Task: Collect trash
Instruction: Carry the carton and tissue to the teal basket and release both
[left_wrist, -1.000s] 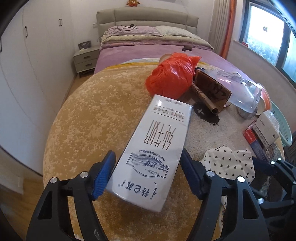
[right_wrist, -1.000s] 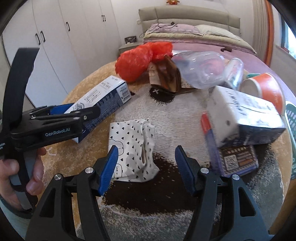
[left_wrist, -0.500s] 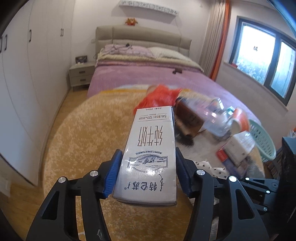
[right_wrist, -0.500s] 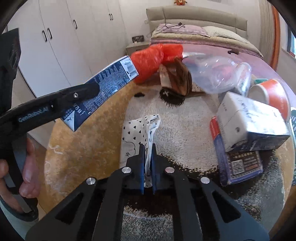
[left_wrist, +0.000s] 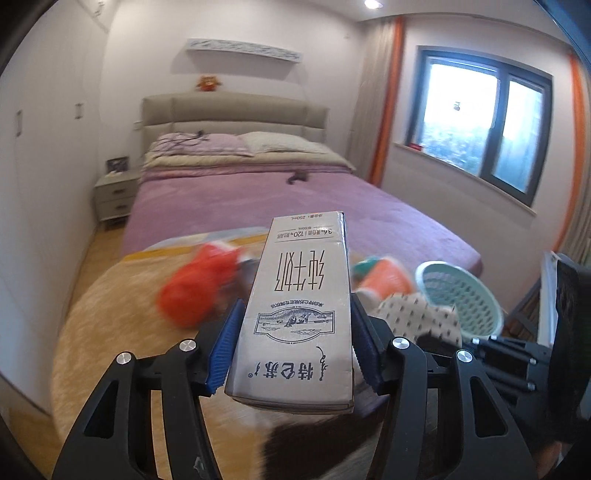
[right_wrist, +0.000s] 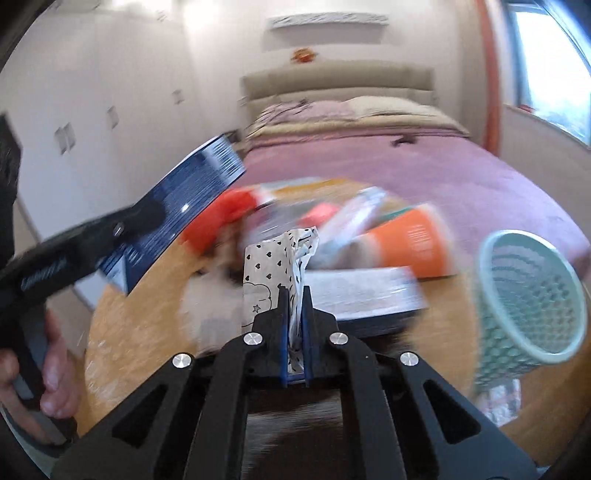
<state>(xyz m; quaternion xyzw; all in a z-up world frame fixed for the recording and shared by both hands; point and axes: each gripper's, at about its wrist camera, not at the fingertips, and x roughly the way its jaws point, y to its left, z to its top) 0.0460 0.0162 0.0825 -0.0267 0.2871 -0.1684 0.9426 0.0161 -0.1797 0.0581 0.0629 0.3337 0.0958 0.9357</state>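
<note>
My left gripper (left_wrist: 295, 339) is shut on a white milk carton (left_wrist: 301, 306), lifted clear above the rug; the same carton (right_wrist: 177, 206) shows its dark blue side in the right wrist view. My right gripper (right_wrist: 294, 314) is shut on a white heart-print paper wrapper (right_wrist: 275, 266), which sticks up between the blue pads and also appears in the left wrist view as a spotted wrapper (left_wrist: 413, 314). A mint mesh basket (right_wrist: 528, 295) lies tipped on its side at the right, its rim (left_wrist: 461, 299) facing the grippers.
On the tan round rug (left_wrist: 122, 306) lie a red plastic bag (left_wrist: 199, 288), an orange cup (right_wrist: 413, 243), a flat box (right_wrist: 362, 295) and blurred clear packaging. A purple bed (left_wrist: 295, 206) stands behind, a nightstand (left_wrist: 114, 195) at its left. A hand (right_wrist: 48, 369) grips the left handle.
Both grippers closed, the left on the carton and the right on the wrapper, and rose off the rug with them. The view has swung toward the basket.
</note>
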